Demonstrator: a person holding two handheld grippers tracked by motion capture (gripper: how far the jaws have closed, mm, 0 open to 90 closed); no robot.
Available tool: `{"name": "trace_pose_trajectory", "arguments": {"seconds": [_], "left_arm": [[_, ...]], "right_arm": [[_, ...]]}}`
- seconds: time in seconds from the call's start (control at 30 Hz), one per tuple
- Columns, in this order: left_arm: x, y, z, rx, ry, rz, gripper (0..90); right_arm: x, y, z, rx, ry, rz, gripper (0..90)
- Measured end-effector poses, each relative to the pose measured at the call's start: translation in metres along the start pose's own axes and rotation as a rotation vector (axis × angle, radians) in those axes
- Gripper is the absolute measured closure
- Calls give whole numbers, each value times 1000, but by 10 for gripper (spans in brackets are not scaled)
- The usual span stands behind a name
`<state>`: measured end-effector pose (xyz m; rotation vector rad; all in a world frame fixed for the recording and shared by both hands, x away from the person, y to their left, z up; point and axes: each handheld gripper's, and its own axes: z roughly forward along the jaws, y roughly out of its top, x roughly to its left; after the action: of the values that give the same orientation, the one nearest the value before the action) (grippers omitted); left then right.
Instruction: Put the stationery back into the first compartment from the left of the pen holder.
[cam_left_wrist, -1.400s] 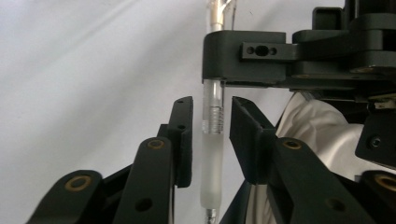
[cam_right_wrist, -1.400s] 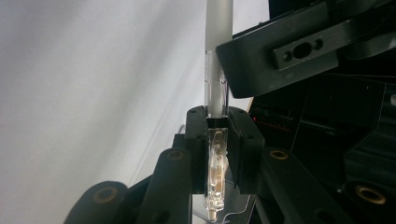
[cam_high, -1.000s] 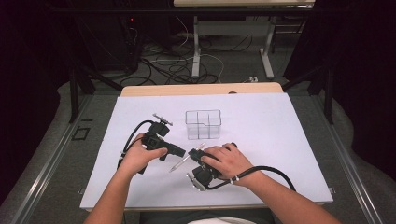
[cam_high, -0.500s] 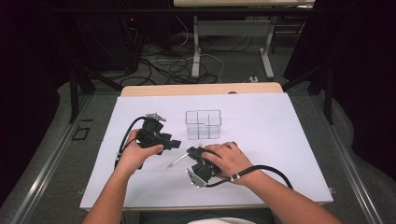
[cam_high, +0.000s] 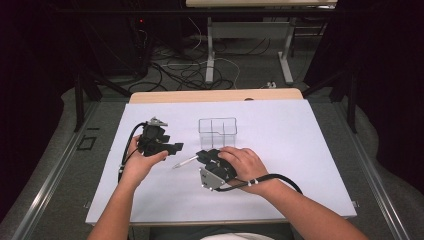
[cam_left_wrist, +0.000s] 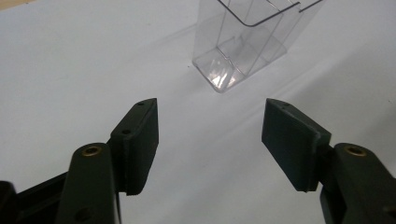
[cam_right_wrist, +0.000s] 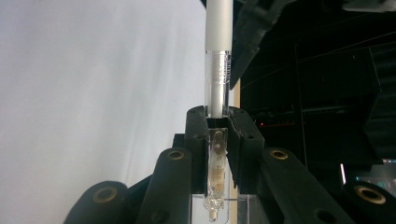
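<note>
One pen (cam_right_wrist: 218, 60), clear barrel, white end, clamped in right gripper (cam_right_wrist: 217, 122) just above the white table sheet (cam_high: 300, 150). Left gripper (cam_left_wrist: 210, 135) empty, jaws just been opening, apart from pen. One clear divided box (cam_left_wrist: 243, 42) behind.

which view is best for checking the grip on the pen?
Right gripper view: the pen runs straight up between the right gripper's shut jaws, its clear barrel close up. The high view shows it as a thin pale stick jutting from that gripper. The left gripper view looks at the clear divided box instead.
</note>
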<state>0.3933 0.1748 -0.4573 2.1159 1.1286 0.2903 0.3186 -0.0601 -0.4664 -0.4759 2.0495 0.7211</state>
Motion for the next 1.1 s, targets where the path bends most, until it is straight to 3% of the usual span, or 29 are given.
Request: {"name": "trace_pose_trajectory", "arguments": {"seconds": [0.23,0.4,0.53,0.7,0.93,1.1], "left_arm": [[6,-2,0,-30,45,-7,219],[11,-4,1,-58,60,-9,168],[11,-4,0,-59,64,-20,159],[9,-3,-1,-54,101,-1,145],[11,-3,-1,-65,111,-7,79],[14,-2,0,-60,105,-11,49]], "right_arm": [[-17,-1,0,-45,-20,107,797],[-29,-5,4,-72,-22,247,797],[-40,-9,9,-94,-31,314,797],[-51,-15,15,-118,-37,425,797],[-68,-21,24,-160,-53,587,797],[-81,-30,38,-193,-70,729,797]]}}
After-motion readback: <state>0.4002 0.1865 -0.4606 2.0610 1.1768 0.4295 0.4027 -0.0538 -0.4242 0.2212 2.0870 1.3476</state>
